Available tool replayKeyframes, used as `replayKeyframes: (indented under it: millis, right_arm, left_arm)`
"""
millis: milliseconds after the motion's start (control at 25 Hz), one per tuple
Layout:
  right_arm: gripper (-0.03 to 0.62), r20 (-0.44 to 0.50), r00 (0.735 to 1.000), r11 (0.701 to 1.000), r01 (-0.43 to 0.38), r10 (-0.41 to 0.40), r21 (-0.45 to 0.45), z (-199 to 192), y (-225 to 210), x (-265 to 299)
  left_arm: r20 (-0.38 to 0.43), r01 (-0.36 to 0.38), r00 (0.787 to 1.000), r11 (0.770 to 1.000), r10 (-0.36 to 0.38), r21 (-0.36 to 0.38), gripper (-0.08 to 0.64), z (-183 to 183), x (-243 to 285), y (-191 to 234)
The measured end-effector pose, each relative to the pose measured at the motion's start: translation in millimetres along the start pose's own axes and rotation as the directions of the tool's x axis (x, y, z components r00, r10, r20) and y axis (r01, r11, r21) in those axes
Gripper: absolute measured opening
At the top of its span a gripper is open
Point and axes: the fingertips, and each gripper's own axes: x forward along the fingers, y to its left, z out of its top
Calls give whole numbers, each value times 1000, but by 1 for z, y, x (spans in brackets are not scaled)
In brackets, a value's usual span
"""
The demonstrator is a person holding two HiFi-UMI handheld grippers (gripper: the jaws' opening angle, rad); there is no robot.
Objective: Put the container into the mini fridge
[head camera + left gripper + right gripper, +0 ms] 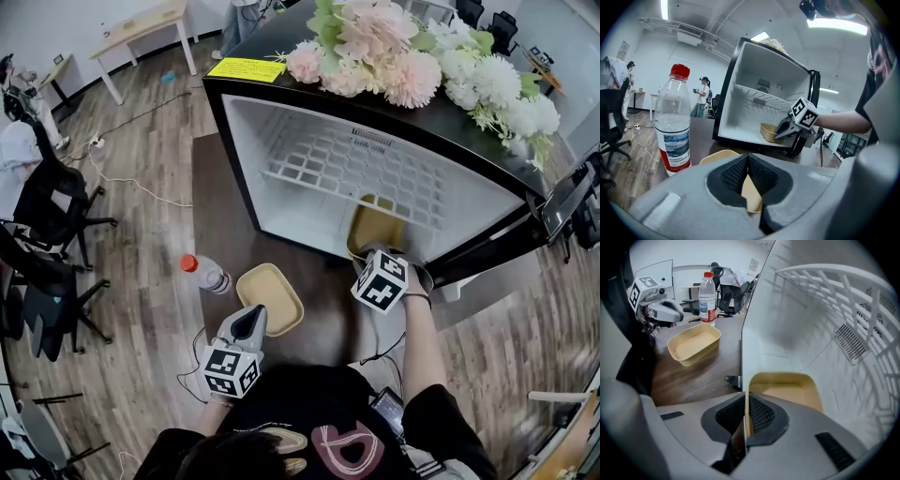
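The mini fridge (pixel 281 131) stands open on a dark table (pixel 216 197), and its white inside fills the right gripper view (pixel 797 319). A shallow yellow container (pixel 375 225) (pixel 787 390) rests on the fridge floor just inside the opening. My right gripper (pixel 375 253) (pixel 747 416) is shut on its near rim, and the thin wall shows between the pads. A second yellow container (pixel 270 298) (pixel 693 344) lies flat on the table. My left gripper (pixel 251 317) (pixel 747 161) hovers at its near edge with its jaws shut and nothing gripped.
A water bottle with a red cap (pixel 208 274) (pixel 675 126) stands left of the second container. A wire shelf (pixel 347 169) spans the fridge's upper part. Flowers (pixel 412 56) and a yellow note (pixel 246 67) lie on top. The fridge door (pixel 567 202) hangs open at right. Office chairs (pixel 47 206) stand at left.
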Motion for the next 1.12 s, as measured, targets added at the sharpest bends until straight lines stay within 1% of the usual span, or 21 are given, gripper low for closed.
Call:
replayKeyframes:
  millis: [120,360,600,760,880,1040,1120]
  right_arm:
    - [25,7,1000,1000,-13,13,11,4,-3,5]
    - [23,-7,1000,998,-9,9,59,3,-13,10]
    - [28,-4,1000,998,-6,6,67,5,-15,10]
    - [47,-2,1000,997,-1,1,78,4,-17,10]
    - [74,-10,1000,997,23,-23,78,3,-20,9]
    - [152,8,998,995,62,-63,80,4,-24,3]
    - [163,16,996,993,90,-91,82,6,-29,-2]
  left_arm:
    - [2,-13,1000,1000,13,-10,9,0,-2,4]
    - [2,-13,1000,1000,13,-8,8,1,-2,4]
    - [3,-14,1000,1000,14,-10,9,1,-2,4]
    - [3,-14,1000,1000,14,-11,9,1,-2,6]
    - [-4,-19,1000,1000,18,-11,8,-1,-1,6]
    - [-4,-17,1000,1000,17,-25,9,-1,2,5]
    - [3,-13,1000,999,13,-29,9,0,2,4]
